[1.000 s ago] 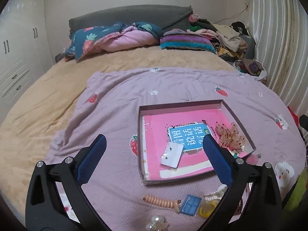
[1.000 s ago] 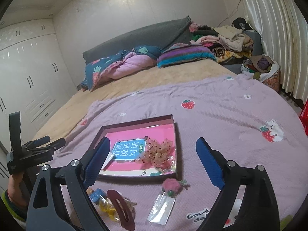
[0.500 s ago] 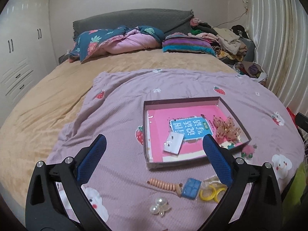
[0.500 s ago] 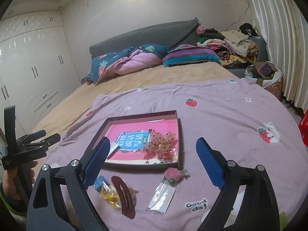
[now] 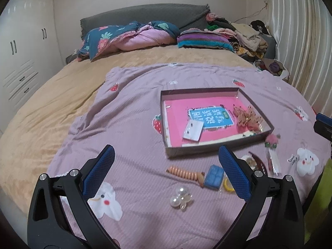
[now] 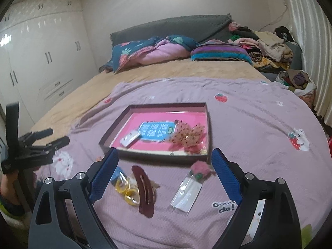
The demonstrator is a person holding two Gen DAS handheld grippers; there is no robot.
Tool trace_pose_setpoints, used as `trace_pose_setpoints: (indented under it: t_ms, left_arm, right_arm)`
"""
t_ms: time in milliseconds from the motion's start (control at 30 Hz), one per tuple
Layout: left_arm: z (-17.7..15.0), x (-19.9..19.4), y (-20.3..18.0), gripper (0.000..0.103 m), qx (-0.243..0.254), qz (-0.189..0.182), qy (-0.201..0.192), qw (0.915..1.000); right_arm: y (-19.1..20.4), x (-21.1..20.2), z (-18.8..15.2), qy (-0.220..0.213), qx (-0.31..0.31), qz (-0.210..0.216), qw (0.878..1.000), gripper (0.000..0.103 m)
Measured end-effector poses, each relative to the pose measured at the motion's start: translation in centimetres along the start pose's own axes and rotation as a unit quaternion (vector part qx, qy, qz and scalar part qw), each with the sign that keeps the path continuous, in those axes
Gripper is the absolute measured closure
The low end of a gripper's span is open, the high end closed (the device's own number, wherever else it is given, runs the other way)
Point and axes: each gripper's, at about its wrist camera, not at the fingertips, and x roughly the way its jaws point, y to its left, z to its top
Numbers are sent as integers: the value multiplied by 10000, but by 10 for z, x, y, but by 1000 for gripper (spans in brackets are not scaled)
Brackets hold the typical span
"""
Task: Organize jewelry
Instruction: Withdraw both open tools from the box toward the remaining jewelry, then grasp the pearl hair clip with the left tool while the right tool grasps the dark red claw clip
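Jewelry pieces lie scattered on a lilac blanket (image 5: 128, 112) spread over a bed, most of them just in front of a shallow dark-rimmed box (image 5: 209, 151) that serves as the landmark. Inside the box, on its pink lining, rest a blue printed card (image 5: 213, 117), a small white earring card (image 5: 193, 130) overlapping the blue card's near-left corner, and a frilly dotted bow (image 5: 248, 119) against the right wall.

On the blanket in front of the box's near wall, a coiled orange hair tie (image 5: 183, 173) lies beside a small blue packet (image 5: 213, 176), with yellow rings (image 6: 127, 191) touching a maroon hair clip (image 6: 144, 191). Nearer the camera than the coil sits a cluster of pearl beads (image 5: 180, 195). Off the box's near-right corner, a pink pompom ornament (image 6: 200, 168) tops a clear plastic sleeve (image 6: 186, 193).

Left tongs (image 5: 166, 166) hover above the blanket with blue-padded fingers wide apart, holding nothing, short of the box's near-left corner. Right tongs (image 6: 165, 166) hang likewise spread and empty, over the clip and the sleeve. In the right wrist view, the left tool appears at the far left, gripped by a hand (image 6: 8, 178).
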Motion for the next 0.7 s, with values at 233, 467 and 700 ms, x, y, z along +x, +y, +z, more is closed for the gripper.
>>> trace_pose_setpoints:
  t_ms: [233,467,700]
  left_arm:
    - [-16,2,0,9,87,55,138,9999]
    - [-33,12,-1,9,139,-5,391,9991]
    - [-48,21,-2,9,165,-107,615,9979]
  right_arm:
    - [13,13,-18,321,-205,120,9992,13]
    - [23,25,-33,600,-309,288,9973,13]
    - [30,37,-43,804,-382,371,9953,13]
